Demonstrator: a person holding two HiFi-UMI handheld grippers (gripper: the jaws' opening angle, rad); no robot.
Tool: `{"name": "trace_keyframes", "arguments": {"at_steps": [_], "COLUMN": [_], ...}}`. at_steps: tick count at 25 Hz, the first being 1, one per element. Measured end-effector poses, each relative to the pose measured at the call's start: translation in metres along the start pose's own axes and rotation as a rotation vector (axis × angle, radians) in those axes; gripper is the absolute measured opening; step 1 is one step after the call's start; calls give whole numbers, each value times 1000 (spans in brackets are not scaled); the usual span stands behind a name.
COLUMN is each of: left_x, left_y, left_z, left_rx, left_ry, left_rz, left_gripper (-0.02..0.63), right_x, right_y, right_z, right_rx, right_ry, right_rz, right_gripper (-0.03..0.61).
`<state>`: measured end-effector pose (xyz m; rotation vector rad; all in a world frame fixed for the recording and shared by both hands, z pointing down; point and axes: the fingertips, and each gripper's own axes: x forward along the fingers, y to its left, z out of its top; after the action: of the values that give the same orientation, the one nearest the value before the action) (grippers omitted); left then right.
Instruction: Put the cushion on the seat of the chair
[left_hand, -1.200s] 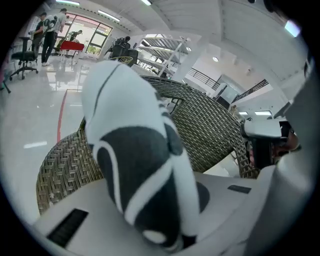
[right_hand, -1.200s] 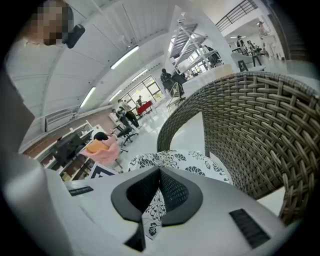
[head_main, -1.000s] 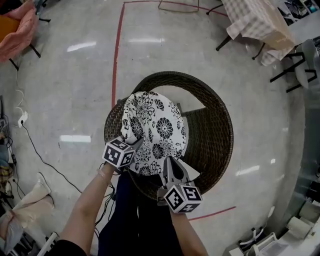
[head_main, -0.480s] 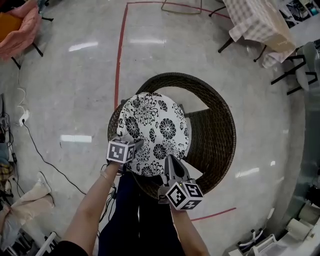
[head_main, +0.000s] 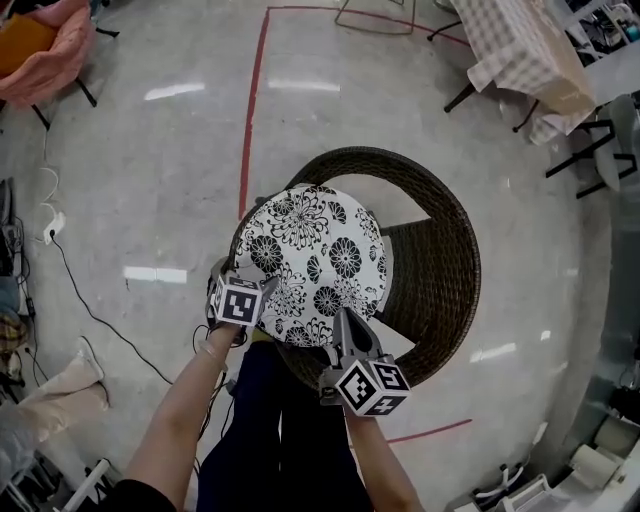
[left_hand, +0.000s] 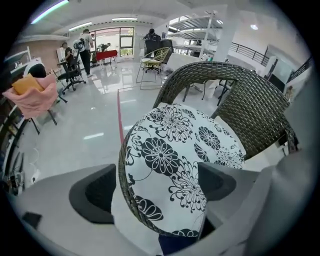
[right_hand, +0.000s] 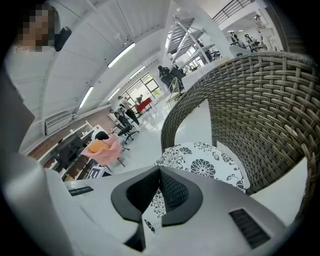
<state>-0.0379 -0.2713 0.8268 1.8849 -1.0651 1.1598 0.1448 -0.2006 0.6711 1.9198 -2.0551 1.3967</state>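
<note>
The round white cushion (head_main: 315, 260) with black flowers lies on the seat of the dark wicker chair (head_main: 445, 270), inside its curved backrest. My left gripper (head_main: 258, 291) is at the cushion's near left edge. In the left gripper view its jaws are opening; the cushion (left_hand: 175, 160) and the seat rim lie between the fingers (left_hand: 92, 192) with gaps on both sides. My right gripper (head_main: 340, 320) is at the near right edge. In the right gripper view it (right_hand: 159, 172) is shut on the cushion's edge (right_hand: 205, 165), below the woven backrest (right_hand: 260, 110).
A red tape line (head_main: 250, 130) runs across the glossy floor left of the chair. A pink-draped chair (head_main: 40, 45) stands at the top left, a table with checked cloth (head_main: 520, 50) at the top right. A cable (head_main: 80, 290) trails on the left. Dark-trousered legs (head_main: 270, 420) are below the chair.
The left gripper has let go of the cushion's edge and its jaws have spread wide. The cushion has settled flatter on the seat. The right gripper has stayed shut on its edge.
</note>
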Motion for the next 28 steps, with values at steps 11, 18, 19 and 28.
{"name": "trace_keyframes", "arguments": {"at_steps": [11, 18, 19, 28], "left_x": [-31, -76, -84, -156], "left_y": [-7, -18, -19, -32], "left_z": [8, 33, 36, 60], "left_rx": [-32, -47, -56, -111], "left_ry": [-118, -294, -322, -488], "left_rz": [-71, -80, -83, -107], "left_gripper": [485, 306, 277, 34], "right_x": [3, -3, -5, -15], "right_y": [30, 51, 55, 83], "right_z": [-9, -10, -7, 11], "right_rx": [-8, -16, -18, 12], "right_ry": [-6, -16, -25, -58], "right_rz": [39, 63, 73, 106], "right_gripper": [21, 21, 21, 21]}}
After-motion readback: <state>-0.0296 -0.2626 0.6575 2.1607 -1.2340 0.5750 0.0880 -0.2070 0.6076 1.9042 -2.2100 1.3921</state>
